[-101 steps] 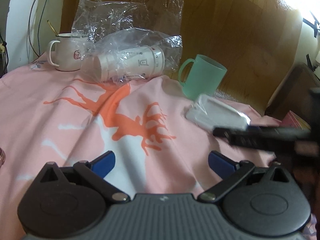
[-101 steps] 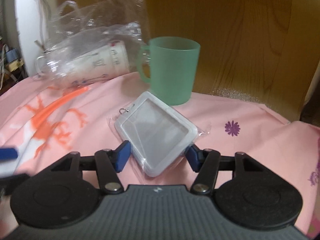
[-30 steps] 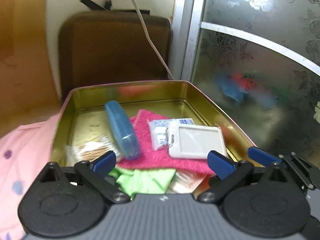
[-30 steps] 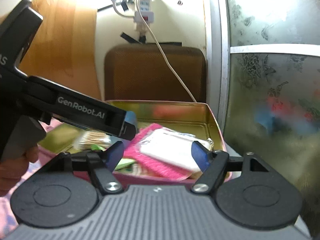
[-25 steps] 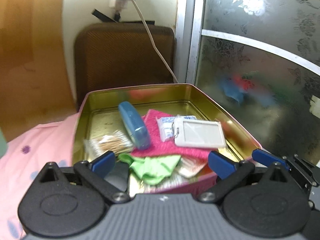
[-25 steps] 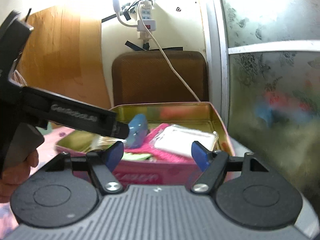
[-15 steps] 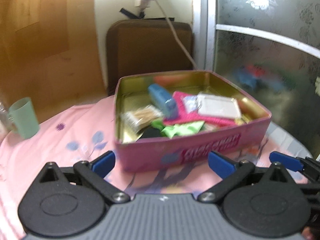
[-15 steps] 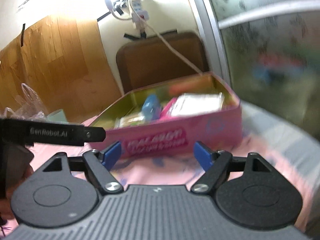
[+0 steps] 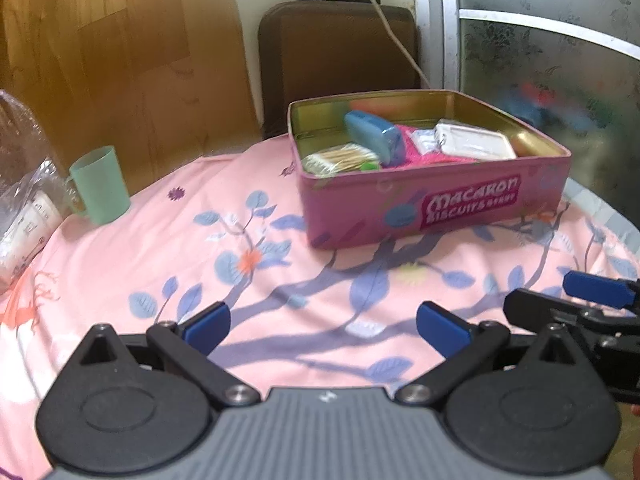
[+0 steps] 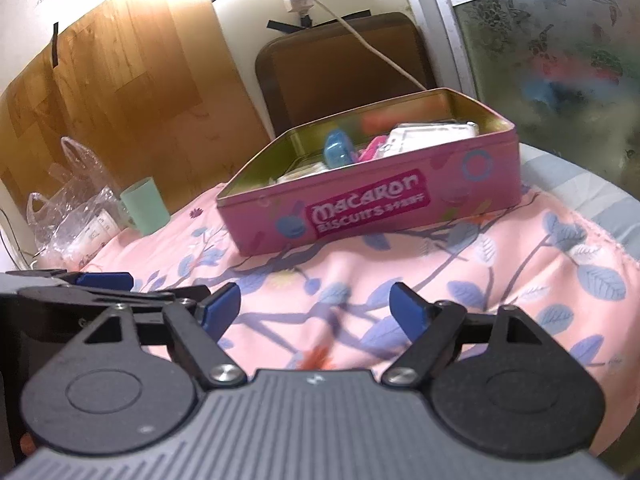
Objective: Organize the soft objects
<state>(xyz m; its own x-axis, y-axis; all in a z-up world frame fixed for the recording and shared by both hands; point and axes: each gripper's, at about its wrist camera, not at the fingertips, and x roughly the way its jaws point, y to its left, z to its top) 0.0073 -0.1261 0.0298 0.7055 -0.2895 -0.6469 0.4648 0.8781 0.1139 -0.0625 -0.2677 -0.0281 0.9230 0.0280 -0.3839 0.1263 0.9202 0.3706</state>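
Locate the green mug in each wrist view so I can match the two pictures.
Left wrist view: the green mug stands far left at mid-height on the pink cloth, beside the plastic bag.
Right wrist view: the green mug sits left of centre, at mid-height, again next to the plastic bag.
Shared landmark: the pink Macaron tin, to the mug's right in both views.

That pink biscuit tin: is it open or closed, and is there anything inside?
Open, with no lid on the pink tin. Its gold inside shows, holding a blue case, cotton swabs and a white card holder.
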